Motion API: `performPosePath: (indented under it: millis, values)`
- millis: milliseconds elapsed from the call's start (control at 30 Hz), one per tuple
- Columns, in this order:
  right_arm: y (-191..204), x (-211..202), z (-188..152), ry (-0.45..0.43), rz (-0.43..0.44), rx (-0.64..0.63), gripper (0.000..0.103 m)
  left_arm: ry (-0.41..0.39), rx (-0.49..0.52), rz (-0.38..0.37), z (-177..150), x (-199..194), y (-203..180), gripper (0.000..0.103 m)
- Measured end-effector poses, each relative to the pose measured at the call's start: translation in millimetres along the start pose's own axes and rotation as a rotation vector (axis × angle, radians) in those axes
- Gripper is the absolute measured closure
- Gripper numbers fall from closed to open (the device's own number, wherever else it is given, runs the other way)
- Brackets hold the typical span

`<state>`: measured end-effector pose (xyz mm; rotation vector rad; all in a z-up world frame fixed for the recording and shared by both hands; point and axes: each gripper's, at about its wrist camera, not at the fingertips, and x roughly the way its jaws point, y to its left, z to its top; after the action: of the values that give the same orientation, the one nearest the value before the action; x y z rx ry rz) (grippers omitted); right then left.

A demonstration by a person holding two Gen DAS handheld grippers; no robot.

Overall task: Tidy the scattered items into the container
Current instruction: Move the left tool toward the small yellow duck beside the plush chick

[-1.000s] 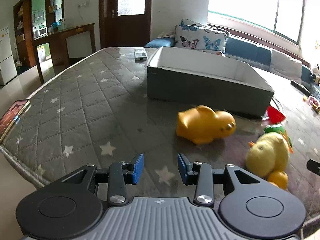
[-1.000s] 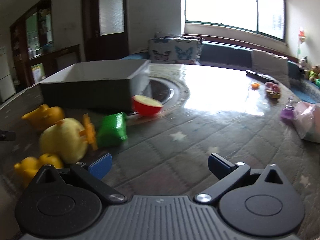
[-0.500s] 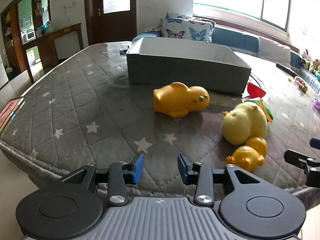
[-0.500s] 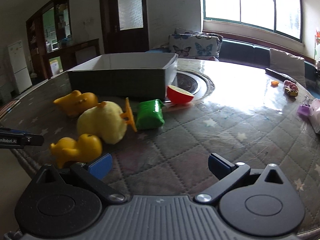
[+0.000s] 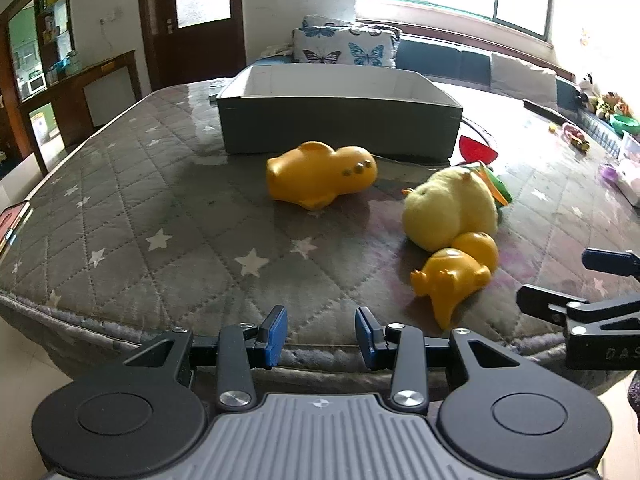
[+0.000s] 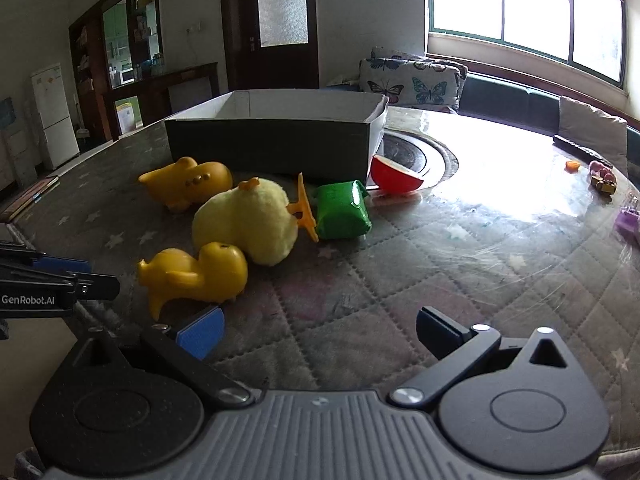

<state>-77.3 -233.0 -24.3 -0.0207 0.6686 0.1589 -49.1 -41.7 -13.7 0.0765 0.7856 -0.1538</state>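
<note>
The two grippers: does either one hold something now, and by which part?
Nothing is held. The left gripper and the right gripper are both open with empty jaws; the small yellow duck lies untouched on the table.

Daylight floods from the blown-out window [image 6: 524,4], glaring off the tabletop [image 6: 500,168] (edges bend, fisheye-dark).

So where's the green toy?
The green toy lies on the table in the right wrist view, between the plush chick and the red apple half, just in front of the box.
</note>
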Motion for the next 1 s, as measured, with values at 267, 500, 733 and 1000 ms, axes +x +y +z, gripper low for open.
performPosePath:
  millis: [267, 500, 733, 1000]
  values:
    - [14.8, -9.2, -5.3, 0.017, 0.006, -0.005, 0.000, 0.010, 0.026, -0.014, -2.8, -1.1, -9.3, 0.063]
    - [-2.6, -0.9, -0.7, 0.028, 0.006, -0.016, 0.000, 0.017, 0.036, -0.018, -2.4, -1.4, -13.8, 0.063]
    - [-1.9, 1.2, -2.1, 0.036, 0.009, -0.021, 0.000, 0.020, 0.052, -0.024, -2.1, -0.1, -19.5, 0.063]
    - [1.2, 1.4, -1.0, 0.041, 0.012, -0.029, 0.000, 0.025, 0.053, -0.029, -0.6, 1.2, -19.8, 0.063]
